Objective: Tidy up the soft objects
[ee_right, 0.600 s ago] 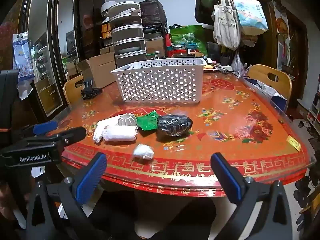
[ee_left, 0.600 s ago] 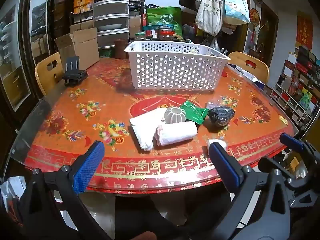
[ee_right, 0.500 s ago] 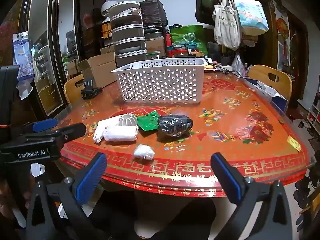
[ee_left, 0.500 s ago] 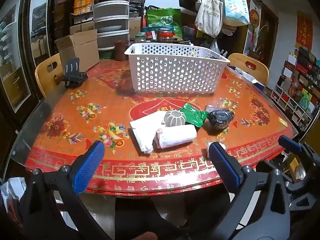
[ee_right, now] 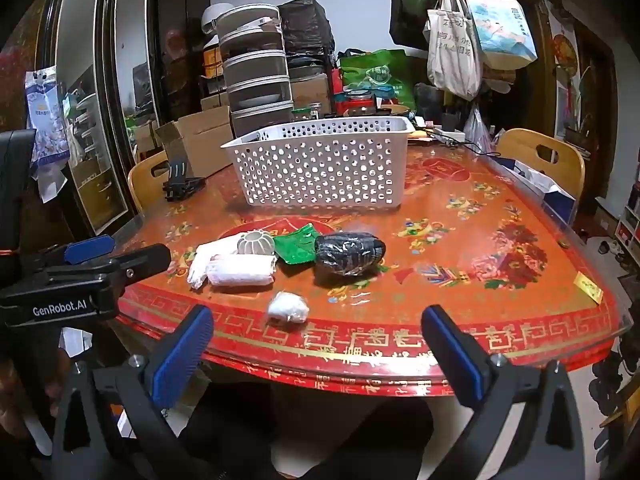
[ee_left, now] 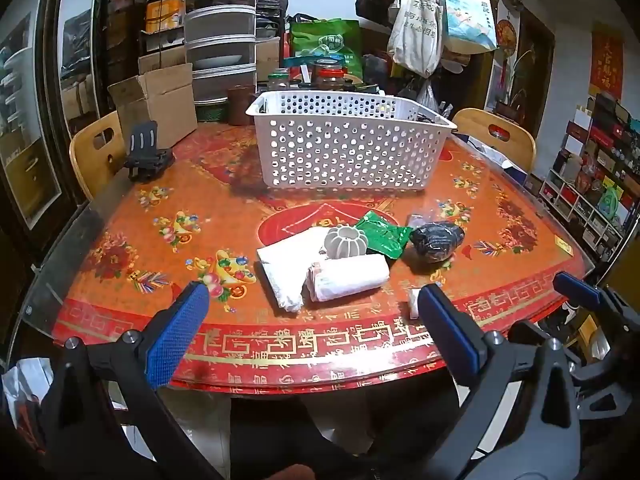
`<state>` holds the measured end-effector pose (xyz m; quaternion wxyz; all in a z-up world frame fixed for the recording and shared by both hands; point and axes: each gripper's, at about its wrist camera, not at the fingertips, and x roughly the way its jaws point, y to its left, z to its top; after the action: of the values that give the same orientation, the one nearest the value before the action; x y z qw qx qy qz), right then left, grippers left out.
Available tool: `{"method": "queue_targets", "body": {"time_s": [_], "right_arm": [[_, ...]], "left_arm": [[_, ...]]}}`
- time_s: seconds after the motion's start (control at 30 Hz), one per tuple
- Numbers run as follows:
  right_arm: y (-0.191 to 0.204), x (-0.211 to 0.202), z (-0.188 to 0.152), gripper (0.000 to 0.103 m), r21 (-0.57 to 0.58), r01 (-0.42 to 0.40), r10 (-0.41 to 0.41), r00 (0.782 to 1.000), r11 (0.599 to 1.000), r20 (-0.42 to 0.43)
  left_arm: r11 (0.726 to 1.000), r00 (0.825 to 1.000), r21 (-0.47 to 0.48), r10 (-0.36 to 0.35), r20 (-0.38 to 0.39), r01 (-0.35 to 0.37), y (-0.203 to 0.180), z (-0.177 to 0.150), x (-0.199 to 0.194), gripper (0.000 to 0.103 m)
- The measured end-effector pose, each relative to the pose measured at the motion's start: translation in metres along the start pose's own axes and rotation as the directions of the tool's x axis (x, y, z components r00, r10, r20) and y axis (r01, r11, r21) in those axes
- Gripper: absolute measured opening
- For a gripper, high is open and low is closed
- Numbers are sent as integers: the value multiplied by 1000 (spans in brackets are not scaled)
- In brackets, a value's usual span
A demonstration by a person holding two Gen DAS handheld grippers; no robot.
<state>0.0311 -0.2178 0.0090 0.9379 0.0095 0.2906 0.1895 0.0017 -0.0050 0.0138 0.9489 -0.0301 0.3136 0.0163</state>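
A round red table with gold and flower patterns fills both views, and the soft things lie in a loose row near its front edge. At the far left of the table stands a small black stand, next to a wooden chair. Further right, toward the far side, sits the white perforated basket, upright, with nothing soft visible through its holes. In front of it, well apart from it, the row begins with a folded white cloth; a rolled white bundle lies against the cloth's right side, and a ribbed grey round object rests at the far end of both. Touching that is a green packet, and just to its right a dark wrapped bundle. A small white wad lies alone nearer the table edge, in front of the row. The left gripper hangs over the near edge with its blue-padded jaws spread wide and nothing between them. The right gripper hangs off the near edge further right, likewise wide open and holding nothing; the wad is just beyond its gap. A second wooden chair stands at the far right.
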Motion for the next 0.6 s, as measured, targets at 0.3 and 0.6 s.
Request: {"method": "queue_targets", "body": {"time_s": [0.3, 0.6], "right_arm": [[2, 2, 0, 103, -7, 1, -1, 1000, 1000, -6], [2, 2, 0, 103, -6, 1, -2, 1000, 1000, -10]], "left_arm": [[1000, 1000, -2, -5, 0, 5, -5, -3, 0, 103], [1000, 1000, -5, -6, -1, 6, -2, -2, -1, 103]]}}
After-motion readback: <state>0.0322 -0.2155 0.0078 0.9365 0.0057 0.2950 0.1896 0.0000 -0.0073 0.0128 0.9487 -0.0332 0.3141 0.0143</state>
